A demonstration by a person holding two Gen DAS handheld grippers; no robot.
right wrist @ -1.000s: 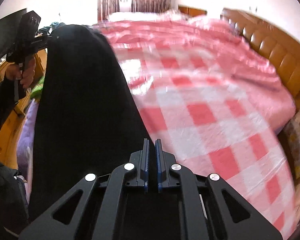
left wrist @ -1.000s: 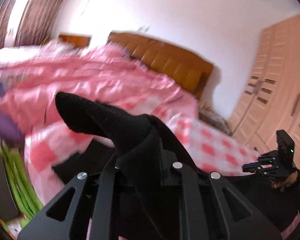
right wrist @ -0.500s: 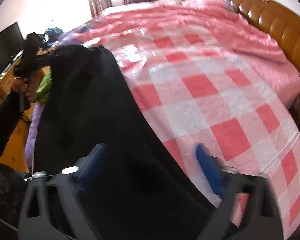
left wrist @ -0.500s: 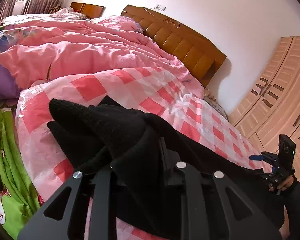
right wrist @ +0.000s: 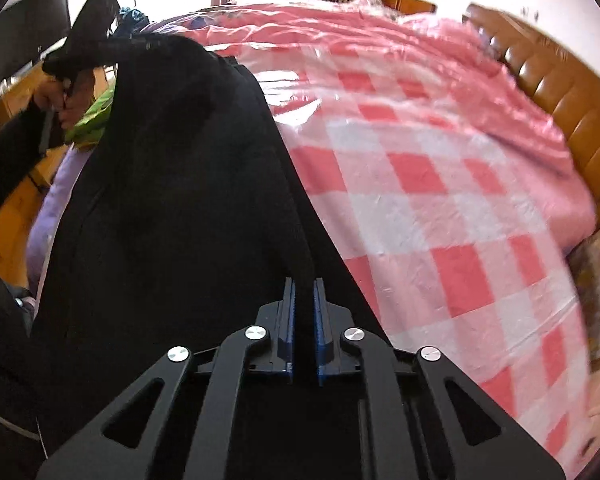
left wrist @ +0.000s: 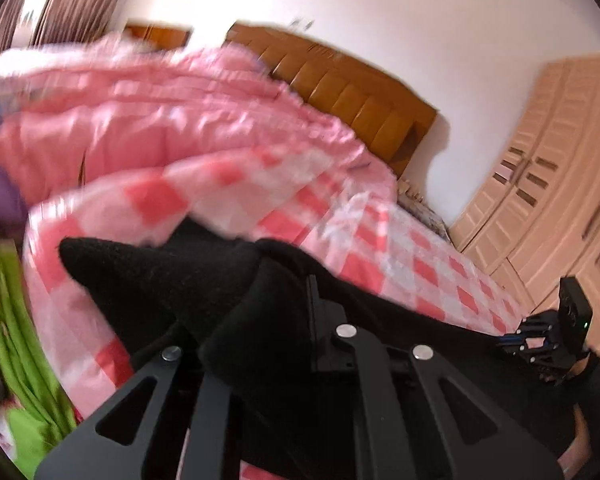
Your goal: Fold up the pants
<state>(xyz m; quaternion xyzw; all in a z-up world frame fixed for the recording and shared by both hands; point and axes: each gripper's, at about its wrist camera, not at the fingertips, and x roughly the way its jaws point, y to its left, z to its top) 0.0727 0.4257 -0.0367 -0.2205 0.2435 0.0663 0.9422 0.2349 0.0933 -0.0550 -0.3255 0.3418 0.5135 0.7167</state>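
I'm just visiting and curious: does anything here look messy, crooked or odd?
Mostly the black pants: they hang bunched, stretched between the two grippers, not laid flat on the pink-and-white checked plastic sheet. The pink quilt behind lies rumpled. Nothing looks spilled or broken.

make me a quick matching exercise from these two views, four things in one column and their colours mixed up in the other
Things:
1. pants
2. headboard
3. wardrobe
4. checked cover

Colours:
a. pale beige
b. black
c. pink and white
d. orange-brown

Pairs: 1-b, 2-d, 3-a, 4-c
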